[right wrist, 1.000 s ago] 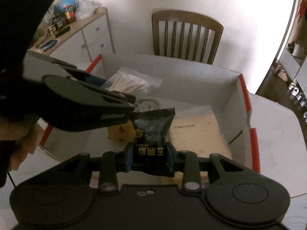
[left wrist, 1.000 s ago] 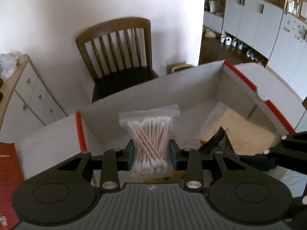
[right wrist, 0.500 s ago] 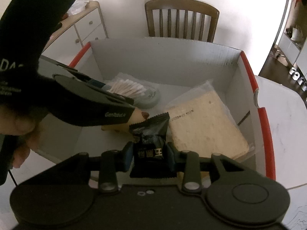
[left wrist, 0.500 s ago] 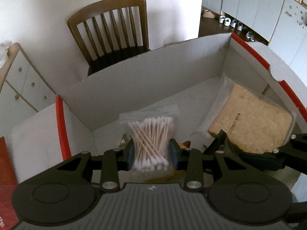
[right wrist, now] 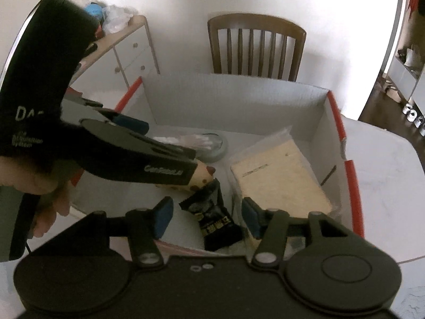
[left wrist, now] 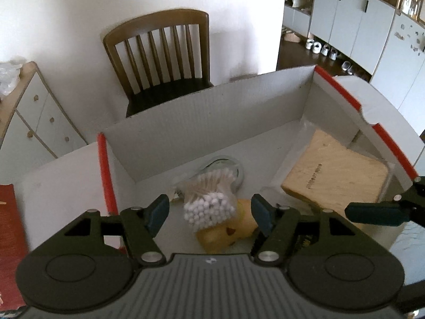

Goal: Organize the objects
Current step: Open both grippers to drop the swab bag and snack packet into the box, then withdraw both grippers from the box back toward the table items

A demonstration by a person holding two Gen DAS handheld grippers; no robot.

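Left wrist view: left claw (left wrist: 209, 211) now spread wide, cotton swab bag (left wrist: 209, 202) released into white box (left wrist: 202, 122), resting on yellow toy (left wrist: 228, 232). Right claw (right wrist: 204, 216) likewise wide open, black snack packet (right wrist: 215, 224) dropped inside. Both items stowed. Wrapped bread slab (right wrist: 279, 178) at 3 o'clock, crowding remaining floor space.

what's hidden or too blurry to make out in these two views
- Black snack packet: print is too blurred to read in the right wrist view; the left tool hides most of it in the left wrist view.
- Yellow toy: partly under the cotton swab bag.
- Round lid: mostly covered by the swabs.
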